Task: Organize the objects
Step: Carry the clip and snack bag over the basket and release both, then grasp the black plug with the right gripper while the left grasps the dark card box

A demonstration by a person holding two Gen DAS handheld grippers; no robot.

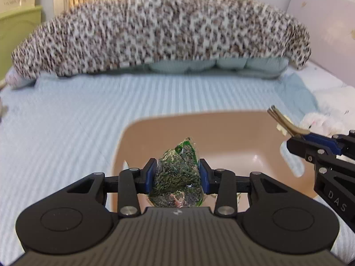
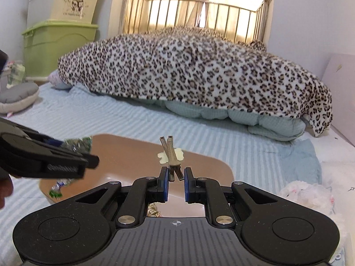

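1. left hand-held gripper (image 1: 177, 175) clenched on a clear packet (image 1: 178, 177) of dark green-grey bits, blue pads (image 1: 150, 175) pressed against both its sides.
2. packet held upright above the near part of a tan bin (image 1: 199, 124), its pointed top reaching highest.
3. seen from the right wrist, the same packet (image 2: 79, 144) poking out past the left hand-held gripper (image 2: 73, 153) at the bin's left rim; more crinkled wrap (image 2: 60, 187) visible below that gripper.
4. right hand-held gripper (image 2: 176, 178) grasping two keys (image 2: 170, 153), jaws set narrowly apart with the key heads between the blue pads (image 2: 165, 180).
5. key blades crossed in a slim x, pointing away from the camera over the bin (image 2: 124, 150); a pale yellowish tag (image 2: 163, 157) hanging behind them.
6. from the left wrist, keys (image 1: 281, 122) sticking up and leftward out of the right hand-held gripper (image 1: 299, 136) over the bin's right rim.
7. bin resting on a pale blue striped bed (image 1: 66, 122), both hand-held grippers above it, well apart from each other.
8. leopard blanket (image 2: 199, 71) heaped across the far end of the bed over a light blue quilt (image 2: 266, 119).
9. white fluffy toy (image 2: 304, 197) lying on the bed to the right of the bin.
10. green box (image 2: 57, 48) with a cream box (image 2: 64, 2) stacked on it at far left; grey cushion (image 2: 17, 95) below them.
11. railing (image 2: 199, 15) and lit curtains behind the blanket.
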